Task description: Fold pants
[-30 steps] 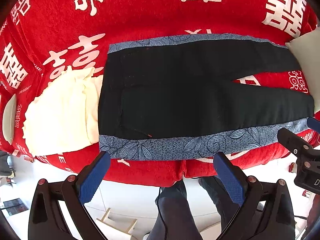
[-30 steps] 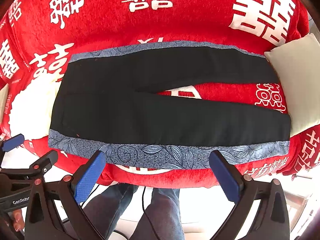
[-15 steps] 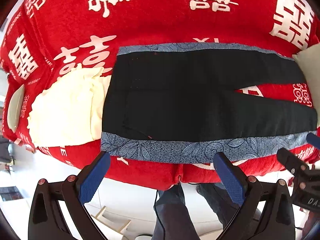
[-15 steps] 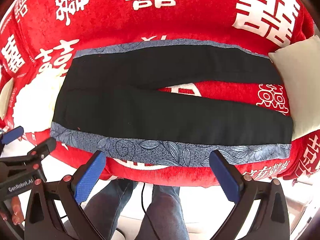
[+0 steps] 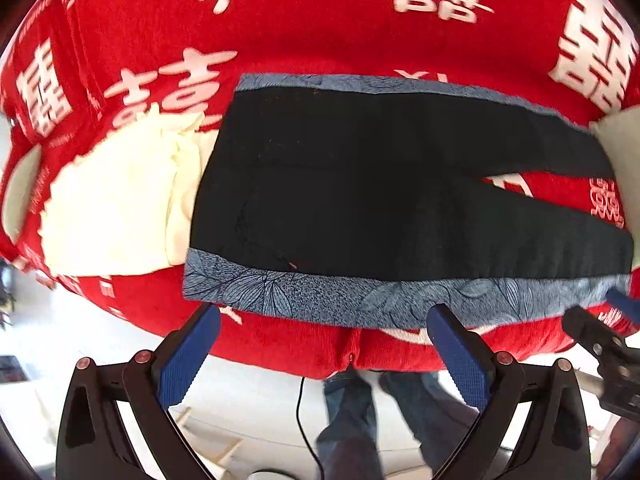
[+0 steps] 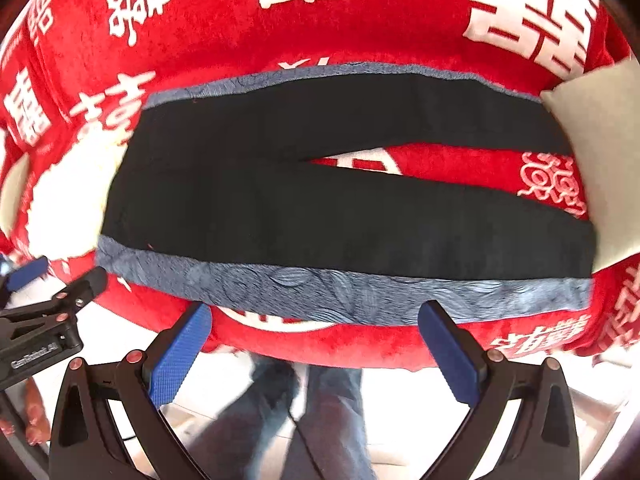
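Black pants (image 5: 360, 200) with blue-grey leaf-patterned side stripes lie flat on a red cover, waist to the left, legs spread to the right; they also show in the right wrist view (image 6: 320, 200). My left gripper (image 5: 324, 356) is open and empty, just in front of the near stripe by the waist. My right gripper (image 6: 316, 352) is open and empty, just in front of the near leg's stripe. Each gripper shows at the edge of the other's view.
The red cover (image 5: 320, 32) with white characters drapes a sofa-like surface. Cream cloth (image 5: 116, 208) lies left of the waist. A pale cushion (image 6: 600, 152) sits at the right by the cuffs. The person's legs (image 6: 320, 420) and white floor are below.
Both grippers have moved closer to the near edge of the pants; the pants now fill more of each view. The pants have not moved.
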